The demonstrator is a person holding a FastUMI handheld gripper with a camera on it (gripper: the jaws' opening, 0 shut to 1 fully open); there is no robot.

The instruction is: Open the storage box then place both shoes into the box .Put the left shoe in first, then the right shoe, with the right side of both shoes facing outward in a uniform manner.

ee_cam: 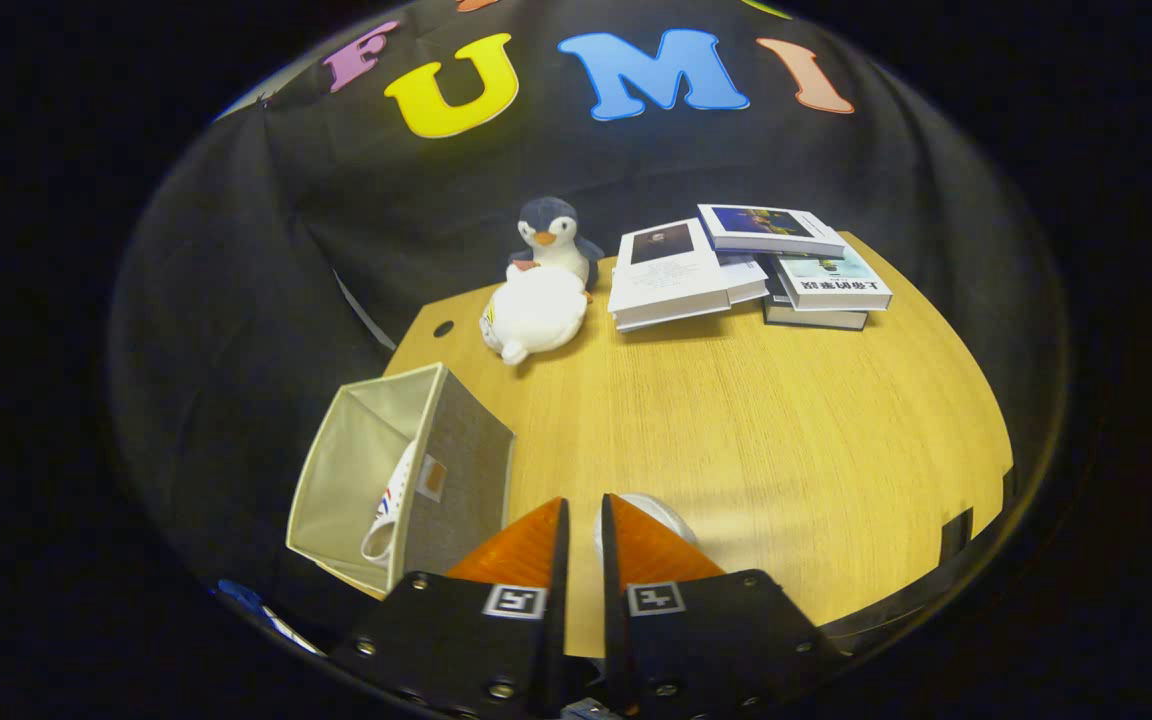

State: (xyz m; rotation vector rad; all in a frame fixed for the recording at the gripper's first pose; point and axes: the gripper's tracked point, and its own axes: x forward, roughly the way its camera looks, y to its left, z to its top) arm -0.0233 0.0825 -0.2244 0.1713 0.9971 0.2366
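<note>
Presently tool (584, 535) nearly clenched, possibly pinching the white shoe (648, 512); grip uncertain. Storage box (406, 480) overhangs the surface's (786, 420) left edge; nudging risks toppling it.

We look from a camera riding on the tongs (584, 510), facing forward along their two nearly closed fingers and down onto the table (736, 420). The storage box (406, 480) sits close on their left; the plush penguin (541, 290) and stacked books (746, 265) lie well beyond them.
</note>
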